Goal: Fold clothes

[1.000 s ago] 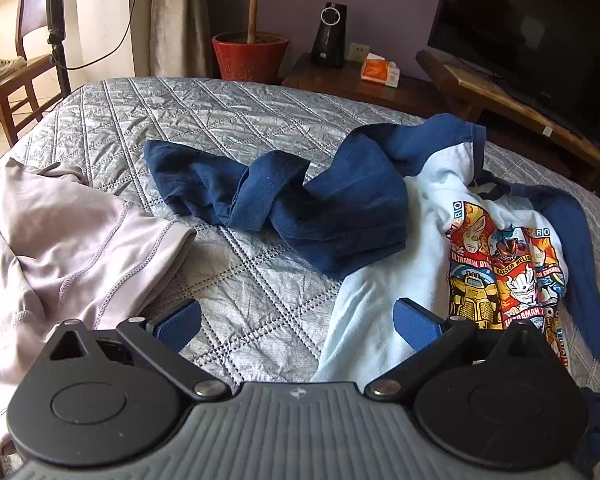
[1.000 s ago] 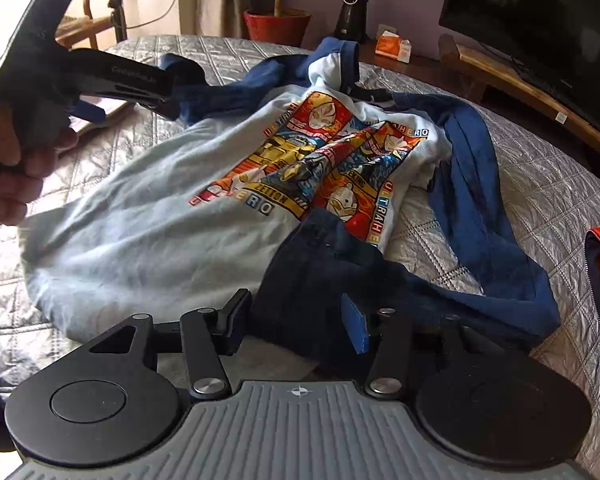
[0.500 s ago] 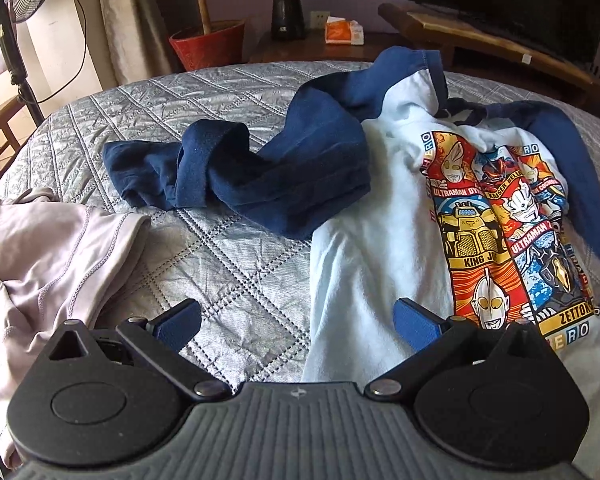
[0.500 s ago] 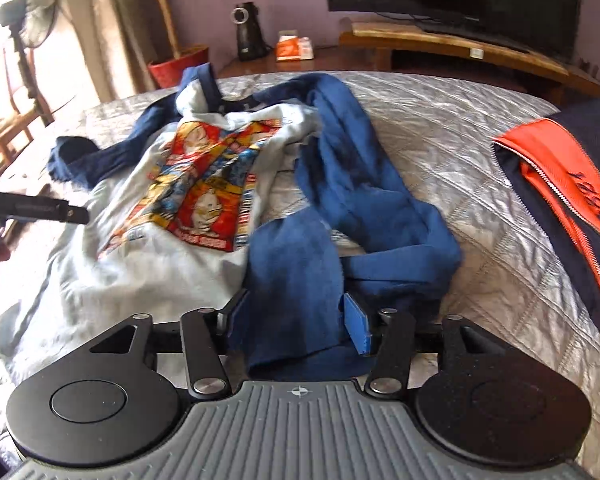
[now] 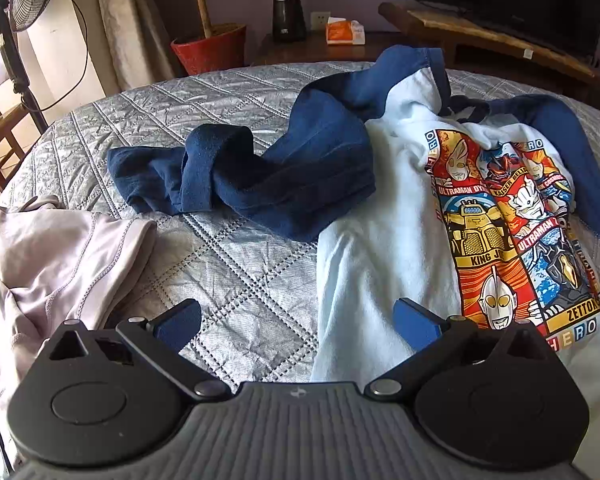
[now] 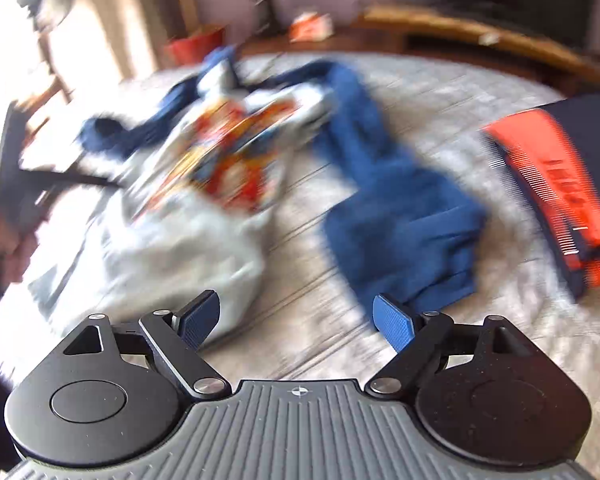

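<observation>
A grey quilted bed [image 5: 228,128] is seen in both views, w/ a light-blue printed shirt [image 5: 380,248] spread toward its right side. Only the left view shows a pink garment [image 5: 60,248] at the left edge; only the blurred right view shows an orange-navy garment [image 6: 560,184] at the right edge. Left gripper [image 5: 296,320] is spread wide, shirt hem lying between its fingers, ungripped. Right gripper [image 6: 296,318] is being opened, nothing held, blue sleeve [image 6: 400,216] just beyond its right finger

Pale blue long-sleeved tee w/ navy sleeves [image 5: 384,240], colourful cartoon print panel: "ULTRAMAN" twice, "KING J…", "ZETTON", "HERO" along the edges. Orange-striped dark garment [image 6: 568,184]: lettering too blurred to read.
</observation>
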